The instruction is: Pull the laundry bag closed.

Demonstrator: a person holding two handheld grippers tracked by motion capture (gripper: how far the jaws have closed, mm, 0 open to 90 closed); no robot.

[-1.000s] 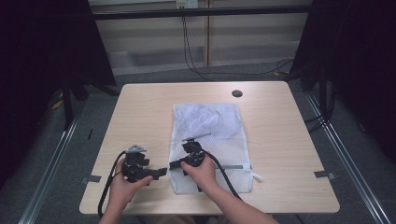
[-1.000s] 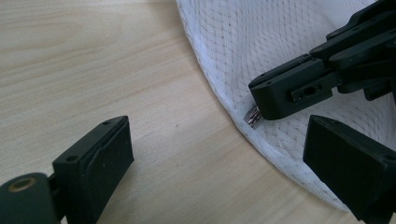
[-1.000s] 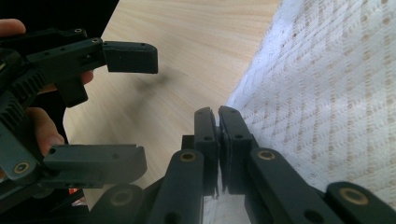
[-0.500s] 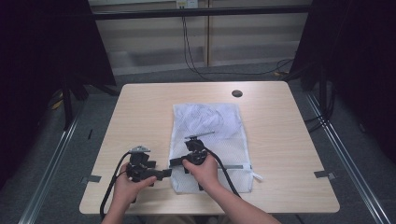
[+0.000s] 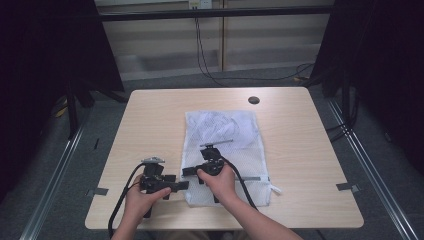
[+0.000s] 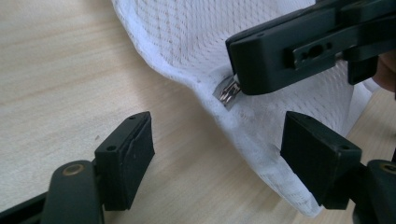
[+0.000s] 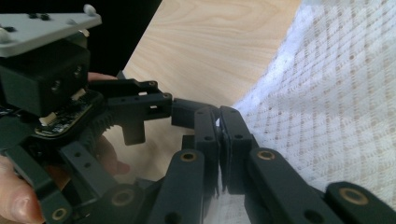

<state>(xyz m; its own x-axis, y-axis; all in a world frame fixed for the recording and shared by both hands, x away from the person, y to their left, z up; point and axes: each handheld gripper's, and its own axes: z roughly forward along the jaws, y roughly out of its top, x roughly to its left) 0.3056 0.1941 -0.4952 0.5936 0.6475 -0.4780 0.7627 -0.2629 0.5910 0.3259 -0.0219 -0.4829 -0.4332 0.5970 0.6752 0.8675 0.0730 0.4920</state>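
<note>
Right gripper [image 5: 189, 171]: jaws fully closed, pinching the left edge of the white mesh bag [image 5: 235, 150] at its near-left corner; in the left gripper view a small metal zipper pull [image 6: 229, 92] shows right at the closed tips. Left gripper [image 5: 181, 185]: jaws apart and just been closing, pads not touching anything, with the bag's edge between them. Bag lies flat on the table [image 5: 150, 120], mid-width, running from the centre to near the front edge; netting wrinkled at the far end. Both hands rest low at the front edge, left hand [image 5: 142, 197] just left of the bag, right hand [image 5: 220, 180] on top of it, grippers pointing at each other.
</note>
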